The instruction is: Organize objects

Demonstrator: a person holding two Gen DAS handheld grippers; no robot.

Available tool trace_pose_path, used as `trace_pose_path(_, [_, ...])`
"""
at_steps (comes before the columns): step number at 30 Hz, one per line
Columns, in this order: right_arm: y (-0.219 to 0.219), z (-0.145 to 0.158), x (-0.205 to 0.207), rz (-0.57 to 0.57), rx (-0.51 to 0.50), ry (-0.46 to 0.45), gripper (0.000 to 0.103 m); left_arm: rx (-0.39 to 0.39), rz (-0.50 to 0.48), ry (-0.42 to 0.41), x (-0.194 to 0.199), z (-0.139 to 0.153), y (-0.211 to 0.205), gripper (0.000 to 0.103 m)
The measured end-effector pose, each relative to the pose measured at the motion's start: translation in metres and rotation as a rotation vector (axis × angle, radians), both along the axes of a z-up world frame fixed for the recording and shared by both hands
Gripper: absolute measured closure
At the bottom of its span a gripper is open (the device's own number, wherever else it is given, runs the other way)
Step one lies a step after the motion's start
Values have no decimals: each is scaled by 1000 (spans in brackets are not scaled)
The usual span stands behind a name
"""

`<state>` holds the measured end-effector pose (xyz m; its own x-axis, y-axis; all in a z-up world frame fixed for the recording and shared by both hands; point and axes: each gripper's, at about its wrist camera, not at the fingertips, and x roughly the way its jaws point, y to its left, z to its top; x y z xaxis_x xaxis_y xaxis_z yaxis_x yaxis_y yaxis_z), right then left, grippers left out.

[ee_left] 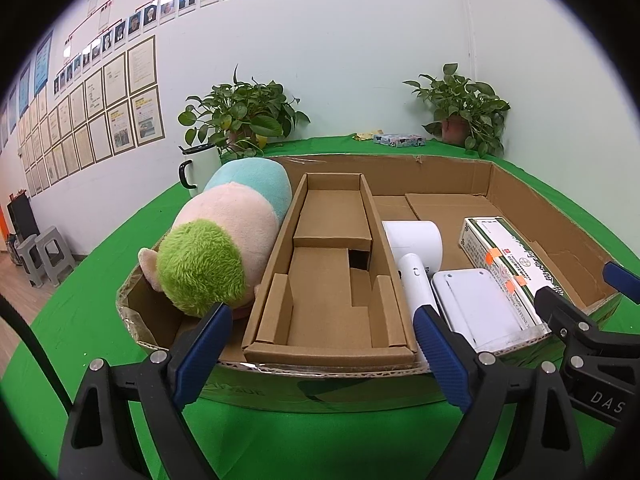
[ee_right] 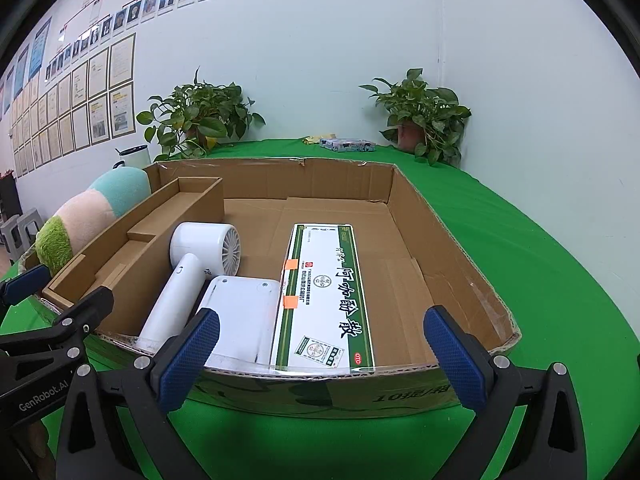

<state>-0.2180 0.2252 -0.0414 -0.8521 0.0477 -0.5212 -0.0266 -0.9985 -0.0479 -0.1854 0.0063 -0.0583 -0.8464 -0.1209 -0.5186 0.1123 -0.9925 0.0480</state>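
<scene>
My left hand-held gripper (ee_left: 324,354) fills the bottom of its frame: black plastic arms with triangular cut-outs, silver round screw heads at the pivots, and blue ribbed fingertips (ee_left: 202,354). My right hand-held gripper (ee_right: 320,360) looks the same, its blue pads (ee_right: 454,354) cross-hatched. At the lower left of the right view, the neighbouring black body carries white "GenRobot.AI" lettering; at the left view's lower right, "DAS" shows.

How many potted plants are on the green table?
2. One potted plant stands at the back left, behind the cardboard tray, near the wall. The other potted plant stands in the back right corner. Others could be out of view.
</scene>
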Motion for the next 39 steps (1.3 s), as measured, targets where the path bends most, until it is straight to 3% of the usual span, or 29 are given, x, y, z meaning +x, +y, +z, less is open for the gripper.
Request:
trace_pose_path(21, [0, 0, 0, 0, 0, 0, 0, -2, 1, -4, 0, 0, 1, 11])
trace_pose_path(39, [0, 0, 0, 1, 3, -4, 0, 2, 6, -24, -4, -1, 0, 1])
